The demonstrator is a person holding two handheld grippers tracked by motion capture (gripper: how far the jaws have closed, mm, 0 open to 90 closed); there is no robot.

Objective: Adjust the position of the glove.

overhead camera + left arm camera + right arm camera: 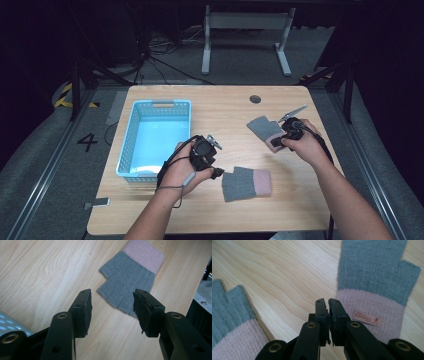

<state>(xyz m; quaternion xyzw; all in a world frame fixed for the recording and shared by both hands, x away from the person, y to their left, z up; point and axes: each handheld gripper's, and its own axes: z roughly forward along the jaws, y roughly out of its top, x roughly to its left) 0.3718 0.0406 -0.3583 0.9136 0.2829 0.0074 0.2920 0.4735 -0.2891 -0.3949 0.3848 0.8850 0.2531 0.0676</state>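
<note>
Your left gripper (112, 308) has its jaws spread wide, with bare table (225, 107) between them and a grey-and-pink glove (130, 280) lying flat at its 12 o'clock. At its 9 o'clock, the blue basket (131, 131) walls off that side. Your right gripper (328, 305), jaws together, sits at the pink cuff edge of the second glove (374, 280); open wood lies at 11 o'clock.
</note>
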